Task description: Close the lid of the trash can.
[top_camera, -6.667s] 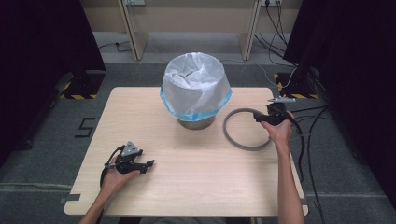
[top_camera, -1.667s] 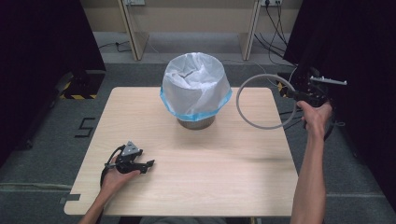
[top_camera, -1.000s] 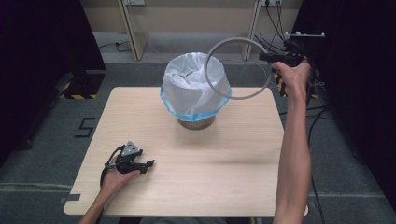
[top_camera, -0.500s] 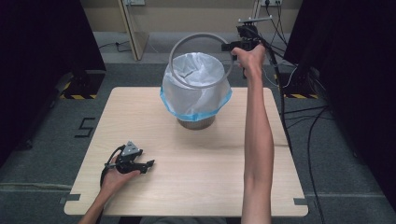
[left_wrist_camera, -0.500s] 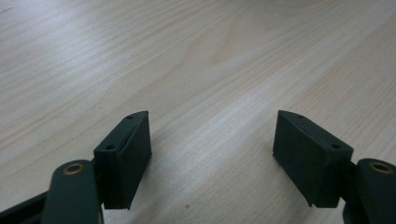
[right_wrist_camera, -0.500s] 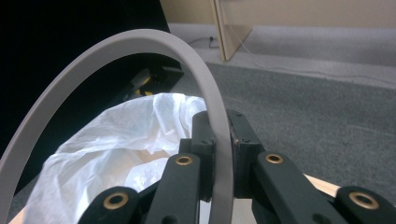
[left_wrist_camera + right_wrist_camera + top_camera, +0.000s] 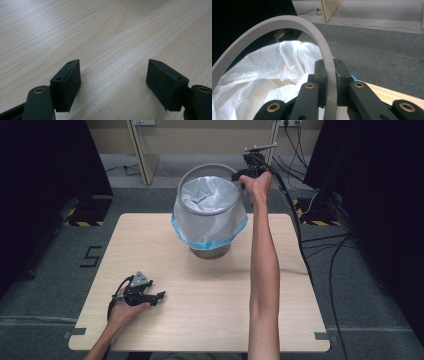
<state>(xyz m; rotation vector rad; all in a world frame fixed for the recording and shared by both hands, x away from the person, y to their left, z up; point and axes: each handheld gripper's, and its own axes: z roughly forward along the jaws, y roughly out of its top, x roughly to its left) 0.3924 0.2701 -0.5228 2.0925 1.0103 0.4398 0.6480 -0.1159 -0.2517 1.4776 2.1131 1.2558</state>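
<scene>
Left gripper: while it rests near the table's near left corner, the left gripper (image 7: 159,295) lies on its side under the person's left hand (image 7: 125,307), its jaws standing apart with only bare wood between them (the left gripper view shows the two black pads (image 7: 67,82) wide of each other, nothing gripped).
Table: a pale wooden table (image 7: 150,245) with a notch at each near corner, standing on grey carpet.
Bin: a round bin (image 7: 210,251) stands at the middle of the table's far half, lined with a white bag (image 7: 207,195) whose top folds down over the outside and ends in a blue edge.
Ring: a grey ring (image 7: 186,205) hangs level just above the bin's mouth, roughly centred over the bag; whether it touches the bag cannot be told.
Right gripper: the right gripper (image 7: 331,75) is clamped on the ring's far right part, the band running upright between its pads, held out over the table's far edge on a stretched right arm (image 7: 264,270).
</scene>
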